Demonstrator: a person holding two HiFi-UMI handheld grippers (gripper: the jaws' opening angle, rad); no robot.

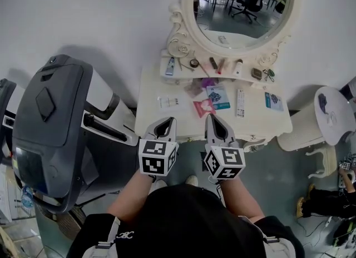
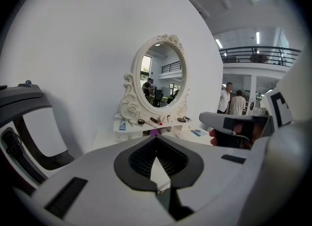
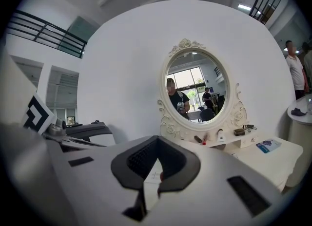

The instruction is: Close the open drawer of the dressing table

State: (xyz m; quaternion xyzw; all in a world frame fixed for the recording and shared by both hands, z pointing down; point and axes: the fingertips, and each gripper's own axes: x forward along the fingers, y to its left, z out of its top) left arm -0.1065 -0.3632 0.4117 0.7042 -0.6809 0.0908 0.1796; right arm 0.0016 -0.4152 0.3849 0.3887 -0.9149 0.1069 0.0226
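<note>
White dressing table [image 1: 153, 87], pink packet [image 1: 203, 107], blue card [image 1: 218, 97] on top

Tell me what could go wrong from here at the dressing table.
1. Loose packets lie on the tabletop just ahead of the left claw and right claw, both shut and empty. A forward sweep could scatter them.
2. Small cosmetics stand below the mirror. A hard shove on the table may topple them.
3. The drawer front is hidden under the tabletop edge in every view, so any push would be aimed blind.
</note>
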